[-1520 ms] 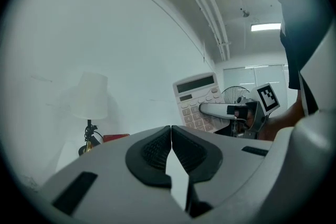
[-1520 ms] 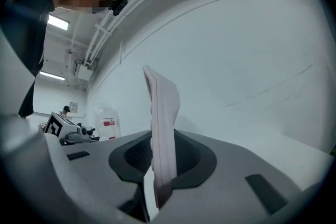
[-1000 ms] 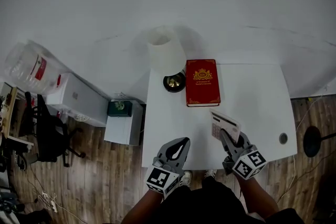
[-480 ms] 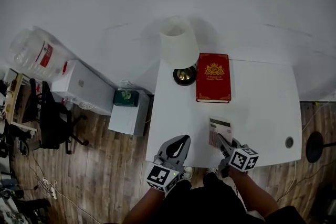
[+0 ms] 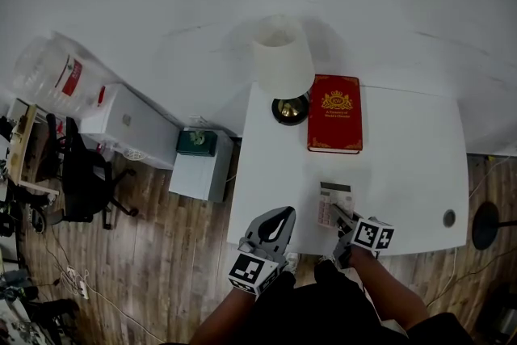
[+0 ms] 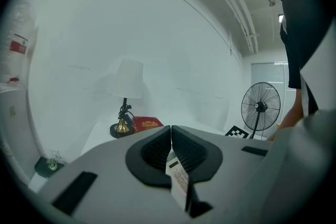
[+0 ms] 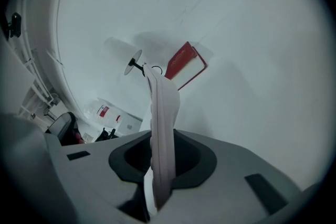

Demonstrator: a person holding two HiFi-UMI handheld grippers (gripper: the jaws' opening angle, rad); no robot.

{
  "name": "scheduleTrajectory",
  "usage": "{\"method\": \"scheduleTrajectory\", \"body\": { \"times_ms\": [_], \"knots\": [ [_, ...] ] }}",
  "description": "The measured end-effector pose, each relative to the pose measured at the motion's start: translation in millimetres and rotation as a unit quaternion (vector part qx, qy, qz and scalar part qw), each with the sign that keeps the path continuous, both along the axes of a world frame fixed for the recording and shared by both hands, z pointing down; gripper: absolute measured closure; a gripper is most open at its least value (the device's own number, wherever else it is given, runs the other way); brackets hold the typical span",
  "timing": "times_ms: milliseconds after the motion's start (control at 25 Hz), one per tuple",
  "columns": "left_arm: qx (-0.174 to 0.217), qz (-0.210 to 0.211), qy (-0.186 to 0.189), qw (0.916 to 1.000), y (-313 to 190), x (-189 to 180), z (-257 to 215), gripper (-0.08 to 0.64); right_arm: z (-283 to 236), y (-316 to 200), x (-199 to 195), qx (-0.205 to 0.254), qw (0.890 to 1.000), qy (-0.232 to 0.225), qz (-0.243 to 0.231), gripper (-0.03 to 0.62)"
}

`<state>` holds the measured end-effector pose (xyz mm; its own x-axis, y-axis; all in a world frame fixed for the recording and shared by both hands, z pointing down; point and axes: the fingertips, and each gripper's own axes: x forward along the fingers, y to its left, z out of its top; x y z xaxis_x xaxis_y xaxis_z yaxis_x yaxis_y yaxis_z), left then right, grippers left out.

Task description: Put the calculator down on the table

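The right hand-held gripper (image 5: pixel 338 212) pinches the calculator (image 5: pixel 335 196) near the tabletop's (image 5: pixel 404 166) front edge (the left hand-held gripper (image 5: pixel 284 214) is pressed together, empty). If released before it lies flat, it could slap down or slip off that edge.

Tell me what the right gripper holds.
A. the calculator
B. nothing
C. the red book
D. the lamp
A: in the right gripper view the right gripper has its jaws closed on the calculator, seen edge-on; the head view shows the calculator at that gripper's tips.
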<state>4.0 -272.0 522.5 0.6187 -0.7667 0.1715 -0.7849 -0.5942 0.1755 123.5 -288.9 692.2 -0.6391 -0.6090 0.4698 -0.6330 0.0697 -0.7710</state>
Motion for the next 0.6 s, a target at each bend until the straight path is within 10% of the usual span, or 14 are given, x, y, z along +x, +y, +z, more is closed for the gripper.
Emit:
{"method": "scheduleTrajectory", "body": {
  "times_ms": [600],
  "knots": [
    [-0.006,-0.001,0.004,1.0000,9.3,1.8,5.9,0.540,20.1,4.1,5.4,-0.040,0.999,0.014,0.022,0.492]
  ]
}}
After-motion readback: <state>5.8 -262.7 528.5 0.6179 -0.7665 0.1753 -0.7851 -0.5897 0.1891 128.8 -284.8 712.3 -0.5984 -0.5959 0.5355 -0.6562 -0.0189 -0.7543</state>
